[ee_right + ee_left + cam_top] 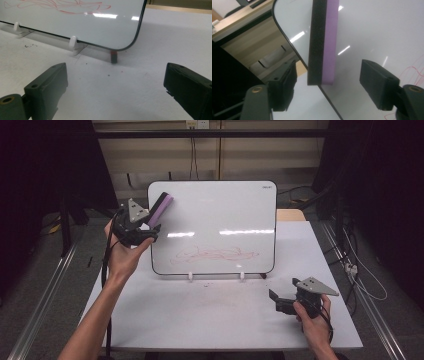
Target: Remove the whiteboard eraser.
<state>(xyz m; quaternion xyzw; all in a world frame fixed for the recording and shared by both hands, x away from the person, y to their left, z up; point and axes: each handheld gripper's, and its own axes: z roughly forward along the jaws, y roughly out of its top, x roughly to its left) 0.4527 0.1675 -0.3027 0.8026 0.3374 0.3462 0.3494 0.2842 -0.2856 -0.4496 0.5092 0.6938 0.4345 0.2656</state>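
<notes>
Whiteboard [215,210] upright on white clips, red scribble [215,253] low, purple-and-black eraser [161,208] at its upper-left edge

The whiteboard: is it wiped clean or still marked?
Still marked. Red scribbles cross the lower part of the whiteboard; the purple eraser sits at its upper left edge.

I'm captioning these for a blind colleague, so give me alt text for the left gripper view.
A purple and black eraser stands on end against the top left corner of a whiteboard, between the open jaws of the left gripper, which do not touch it. Red scribbles mark the board at far right.
</notes>
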